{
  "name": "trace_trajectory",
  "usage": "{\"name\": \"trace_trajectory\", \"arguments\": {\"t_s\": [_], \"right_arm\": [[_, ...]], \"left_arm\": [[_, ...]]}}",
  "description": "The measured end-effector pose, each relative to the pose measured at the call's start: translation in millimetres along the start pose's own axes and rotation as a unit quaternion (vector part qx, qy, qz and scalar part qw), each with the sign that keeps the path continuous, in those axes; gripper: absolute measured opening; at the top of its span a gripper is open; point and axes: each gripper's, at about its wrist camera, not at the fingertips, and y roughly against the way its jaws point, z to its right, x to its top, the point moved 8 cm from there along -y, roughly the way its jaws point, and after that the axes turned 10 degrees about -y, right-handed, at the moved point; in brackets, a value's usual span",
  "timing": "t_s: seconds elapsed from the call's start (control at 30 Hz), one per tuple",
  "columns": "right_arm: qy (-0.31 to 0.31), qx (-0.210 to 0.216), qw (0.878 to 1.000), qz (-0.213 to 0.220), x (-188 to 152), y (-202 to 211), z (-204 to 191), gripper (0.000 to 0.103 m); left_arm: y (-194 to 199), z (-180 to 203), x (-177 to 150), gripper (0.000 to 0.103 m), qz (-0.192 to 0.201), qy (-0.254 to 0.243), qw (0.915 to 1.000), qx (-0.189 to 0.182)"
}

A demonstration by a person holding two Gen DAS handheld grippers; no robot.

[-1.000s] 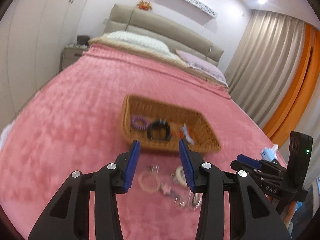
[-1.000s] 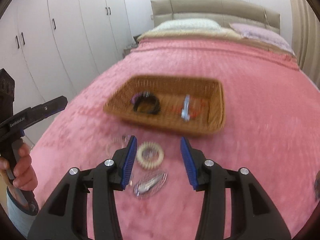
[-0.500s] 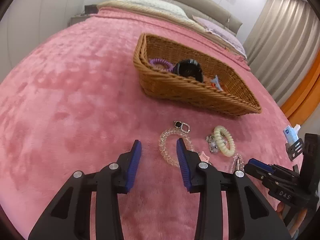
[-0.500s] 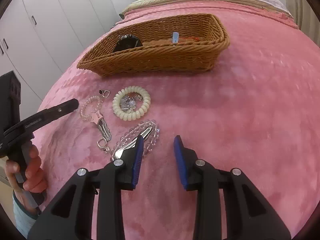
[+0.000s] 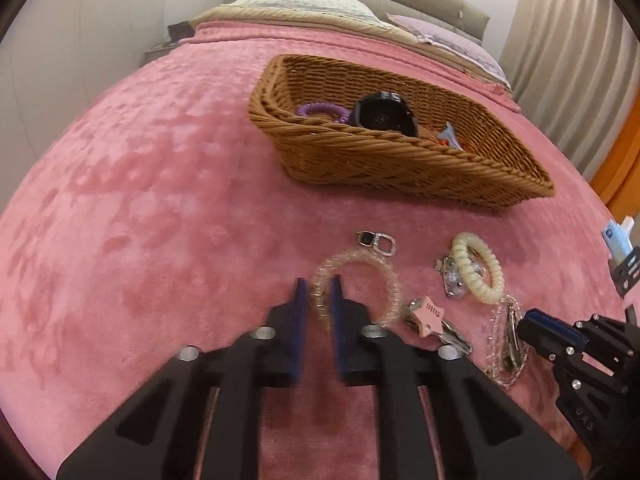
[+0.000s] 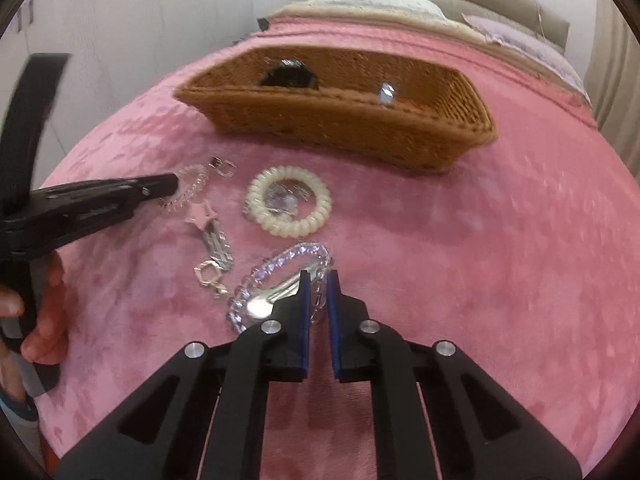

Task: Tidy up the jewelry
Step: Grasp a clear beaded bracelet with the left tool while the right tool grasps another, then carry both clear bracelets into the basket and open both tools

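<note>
On the pink bedspread (image 5: 160, 200), both grippers now sit lower and closer to the loose jewelry than a second ago, when each hung with jaws wide above the pile. Left gripper (image 5: 319, 286): jaws have just been closing and now pinch the near-left arc of the clear coil bracelet (image 5: 384, 276). Right gripper (image 6: 318, 280): jaws have likewise just been closing, now clamped on the near-right arc of the crystal bead bracelet (image 6: 276, 268); this oval ring lies with its long axis from 7 to 1 o'clock in the right wrist view. A silver hair clip (image 6: 268, 300) lies inside it along the same axis, rounded end toward 7 o'clock.

At 10 o'clock from the right gripper, a pink star clip (image 6: 204, 216) runs roughly 11 to 5 o'clock, star end farther away. Beyond, at 12 o'clock, the cream spiral hair tie (image 6: 288, 204) lies flat around a small sparkly piece. A small square buckle (image 5: 376, 240) sits just past the coil bracelet.

Farthest, the wicker basket (image 5: 400, 160) holds a purple hair tie (image 5: 320, 110), a black watch (image 5: 384, 114) and a pale blue clip (image 5: 450, 136).
</note>
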Motion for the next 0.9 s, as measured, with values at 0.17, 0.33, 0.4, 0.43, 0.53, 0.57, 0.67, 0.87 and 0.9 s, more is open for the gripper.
{"name": "trace_trajectory", "arguments": {"t_s": [0.17,0.33,0.4,0.43,0.53,0.57,0.67,0.87,0.9], "right_arm": [[0.003,0.043,0.999,0.032,10,33,-11,0.006],[-0.011,0.079,0.996,0.042,13,63,-10,0.006],[-0.018,0.078,0.996,0.047,12,72,-3,0.006],[-0.023,0.067,0.996,0.048,10,73,6,0.006],[-0.044,0.040,0.998,0.032,3,61,34,0.006],[-0.052,0.035,0.998,0.026,0,56,42,0.006],[-0.081,0.031,0.996,0.004,-8,37,65,0.007],[-0.118,0.061,0.991,-0.030,-20,23,80,0.021],[-0.113,0.058,0.991,-0.029,-22,24,79,0.031]], "left_arm": [[3,-1,-1,0.007,0.008,0.006,0.9999,-0.002],[3,-2,-1,0.007,0.010,0.008,0.9999,-0.005],[4,-1,-1,0.007,0.011,0.006,0.9999,-0.004],[4,-1,-2,0.007,0.012,0.005,0.9999,-0.004],[4,-1,-2,0.007,0.011,0.004,0.9999,-0.005],[5,0,-2,0.007,0.011,0.004,0.9999,-0.006],[7,1,-3,0.007,0.010,0.003,0.9999,-0.010],[12,4,-9,0.007,0.002,0.003,0.9997,-0.024],[14,3,-12,0.007,-0.001,0.006,0.9995,-0.030]]}}
